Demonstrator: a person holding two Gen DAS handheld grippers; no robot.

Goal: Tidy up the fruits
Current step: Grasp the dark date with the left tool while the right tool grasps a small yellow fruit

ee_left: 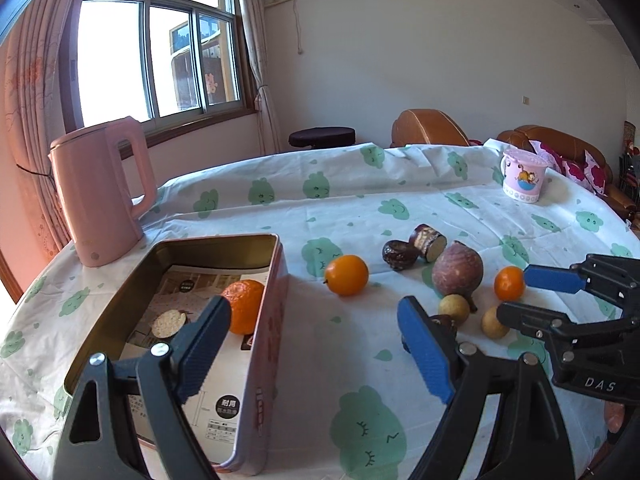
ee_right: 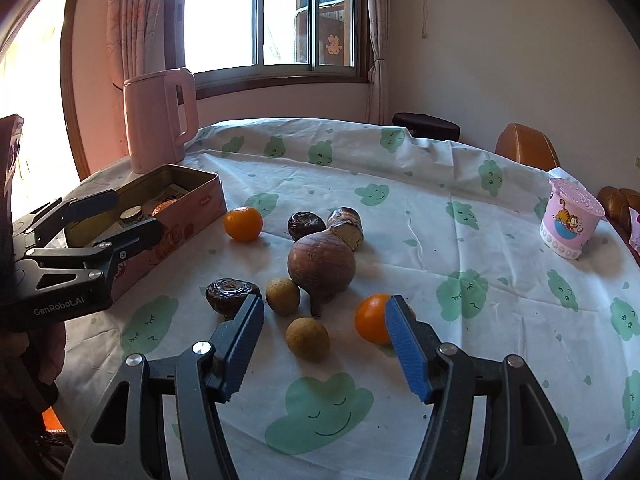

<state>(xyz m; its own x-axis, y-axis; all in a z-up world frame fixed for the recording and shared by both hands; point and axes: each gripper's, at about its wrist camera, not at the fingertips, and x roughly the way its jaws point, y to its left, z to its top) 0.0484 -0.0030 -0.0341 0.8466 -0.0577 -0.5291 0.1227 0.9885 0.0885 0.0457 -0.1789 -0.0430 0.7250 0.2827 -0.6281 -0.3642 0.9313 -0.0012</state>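
Cloth-covered table (ee_right: 400,208), open room ahead. Pink tin (ee_left: 256,352) under spread, empty left gripper (ee_left: 312,344), holding one orange (ee_left: 244,306). Loose fruit pile ahead of right gripper (ee_right: 324,344); jaws part-open, empty, small orange (ee_right: 372,318) touching right pad.

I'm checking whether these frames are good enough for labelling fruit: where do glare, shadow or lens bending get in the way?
Left wrist view: the window is blown out white, the table edge bows with fisheye bending, and the tin box casts a shadow over the tablecloth; the fruit stays sharp. Right wrist view: glare washes out the left edge, the corners go dark, and the orange is partly hidden by a finger.
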